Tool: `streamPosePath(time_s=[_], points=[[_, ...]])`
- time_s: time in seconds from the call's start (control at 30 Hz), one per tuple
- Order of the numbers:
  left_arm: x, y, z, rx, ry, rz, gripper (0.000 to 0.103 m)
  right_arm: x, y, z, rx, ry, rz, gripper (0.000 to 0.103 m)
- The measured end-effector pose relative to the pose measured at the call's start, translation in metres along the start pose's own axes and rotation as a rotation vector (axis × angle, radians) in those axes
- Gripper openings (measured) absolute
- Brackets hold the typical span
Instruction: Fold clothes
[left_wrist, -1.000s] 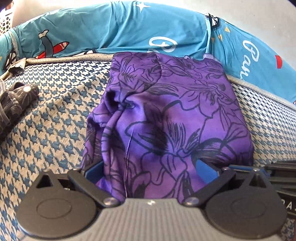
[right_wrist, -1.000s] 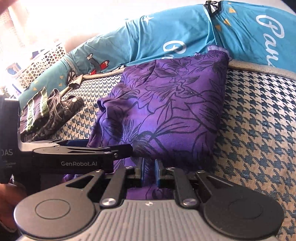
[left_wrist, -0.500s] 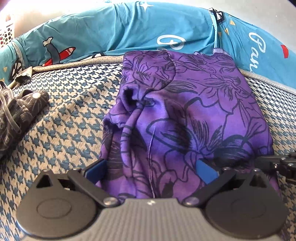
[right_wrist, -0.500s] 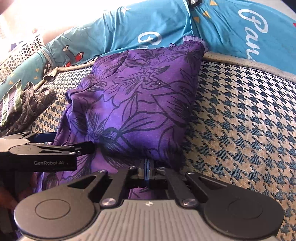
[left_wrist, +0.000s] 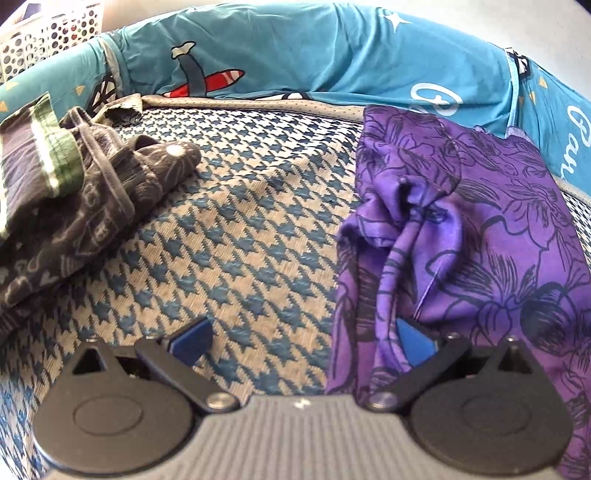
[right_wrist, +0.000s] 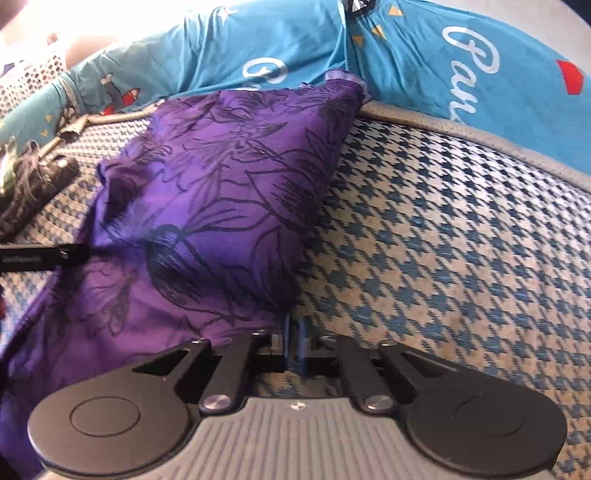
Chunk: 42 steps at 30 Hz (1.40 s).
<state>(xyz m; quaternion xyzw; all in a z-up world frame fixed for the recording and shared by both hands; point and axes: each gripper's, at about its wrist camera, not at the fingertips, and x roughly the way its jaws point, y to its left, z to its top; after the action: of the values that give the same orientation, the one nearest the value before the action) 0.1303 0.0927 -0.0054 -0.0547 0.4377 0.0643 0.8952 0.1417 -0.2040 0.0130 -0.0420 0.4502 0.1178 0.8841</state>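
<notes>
A folded purple garment (left_wrist: 480, 229) with black flower outlines lies on the houndstooth cover (left_wrist: 251, 229); in the right wrist view the purple garment (right_wrist: 221, 192) fills the left half. My left gripper (left_wrist: 303, 341) is open wide at the garment's left edge. Its right pad (left_wrist: 413, 343) lies against the purple cloth and its left pad (left_wrist: 192, 339) hangs over bare cover. My right gripper (right_wrist: 294, 334) sits just off the garment's near right corner. Its jaws are opening, a narrow gap between the pads with nothing in it. The left gripper's finger (right_wrist: 44, 254) shows at that view's left edge.
A dark patterned garment with a green-striped band (left_wrist: 74, 192) lies bunched at the left. Teal printed bedding (left_wrist: 314, 55) curves along the far side. A white perforated basket (left_wrist: 44, 33) stands at the far left. Bare houndstooth cover (right_wrist: 461, 258) spreads right of the purple garment.
The left gripper slid left, off the garment's middle to its left edge. The right gripper moved right, past the near corner; its pads closed together, then parted slightly, off the cloth.
</notes>
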Motion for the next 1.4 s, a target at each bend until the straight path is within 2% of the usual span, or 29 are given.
streamPosePath(time_s=[0.07, 0.13, 0.23, 0.3, 0.43, 0.6, 0.83, 0.93, 1.07, 1.17, 1.4], points=[[-0.005, 0.005, 0.000, -0.017, -0.005, -0.009, 0.103, -0.005, -0.008, -0.002, 0.025, -0.001, -0.012, 0.011], [-0.011, 0.008, 0.000, -0.035, -0.017, -0.026, 0.103, -0.013, -0.017, -0.003, 0.065, -0.019, 0.036, 0.011], [-0.021, 0.014, 0.001, -0.100, -0.031, -0.103, 0.103, -0.025, -0.019, -0.008, 0.057, -0.045, 0.079, 0.013], [-0.025, 0.014, 0.001, -0.118, -0.028, -0.118, 0.103, -0.031, -0.015, -0.013, 0.042, -0.056, 0.117, 0.013], [-0.030, 0.010, -0.003, -0.094, -0.013, -0.103, 0.103, -0.037, 0.002, -0.020, -0.019, -0.061, 0.178, 0.013], [-0.036, 0.005, -0.014, 0.000, 0.000, -0.078, 0.103, -0.039, 0.018, -0.027, -0.095, -0.058, 0.228, 0.013], [-0.028, -0.001, -0.031, 0.119, 0.060, -0.050, 0.103, -0.037, 0.020, -0.025, -0.085, -0.061, 0.238, 0.014], [-0.030, 0.002, -0.037, 0.142, 0.035, -0.010, 0.103, -0.038, 0.021, -0.025, -0.080, -0.064, 0.239, 0.014], [-0.031, 0.020, -0.039, 0.073, 0.039, 0.010, 0.103, -0.042, 0.022, -0.027, -0.087, -0.063, 0.255, 0.014], [-0.038, 0.020, -0.045, 0.071, 0.018, 0.038, 0.103, -0.047, 0.024, -0.033, -0.108, -0.061, 0.277, 0.015], [-0.048, 0.028, -0.054, 0.002, 0.003, 0.036, 0.103, -0.066, 0.034, -0.055, -0.169, -0.046, 0.321, 0.016]])
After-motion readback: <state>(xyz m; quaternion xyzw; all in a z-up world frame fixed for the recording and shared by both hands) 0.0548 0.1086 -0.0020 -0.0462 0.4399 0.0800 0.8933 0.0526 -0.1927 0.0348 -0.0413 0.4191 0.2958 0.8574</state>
